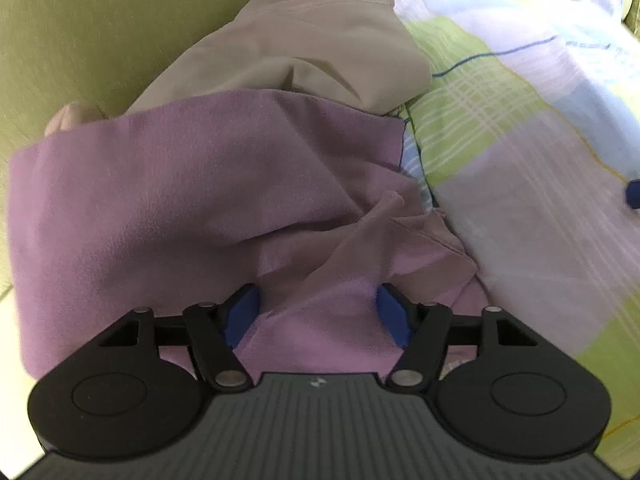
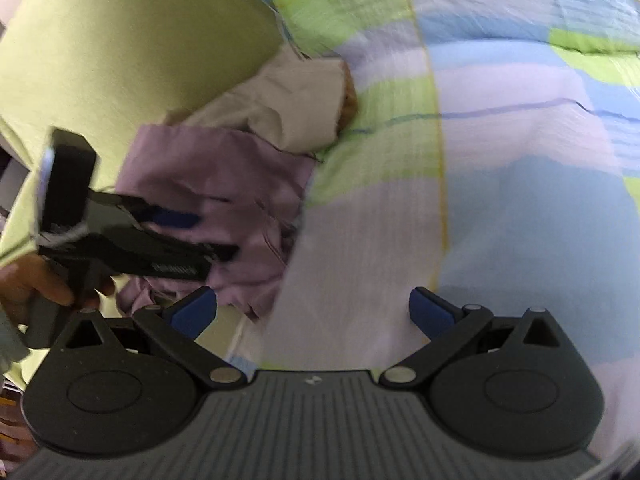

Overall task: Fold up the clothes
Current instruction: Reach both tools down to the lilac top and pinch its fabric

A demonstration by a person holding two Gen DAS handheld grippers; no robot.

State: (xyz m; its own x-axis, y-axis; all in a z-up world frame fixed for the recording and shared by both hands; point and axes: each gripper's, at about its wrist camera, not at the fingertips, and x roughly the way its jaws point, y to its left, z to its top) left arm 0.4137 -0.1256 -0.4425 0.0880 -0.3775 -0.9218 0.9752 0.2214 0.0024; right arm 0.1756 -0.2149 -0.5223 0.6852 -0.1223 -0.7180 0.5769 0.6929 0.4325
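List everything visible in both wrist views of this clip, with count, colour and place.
purple fleece garment: 1, purple, crumpled between the green surface and the quilt, under the left gripper.
beige cloth garment: 1, beige, beyond the purple one, partly under it.
checked quilt: 1, green, blue, lilac and white, right of the clothes.
plain green fabric surface: 1, yellow-green, left of the clothes.
left gripper: 1, black with blue pads, open over the purple garment.
right gripper: 1, same colours, open above the quilt.
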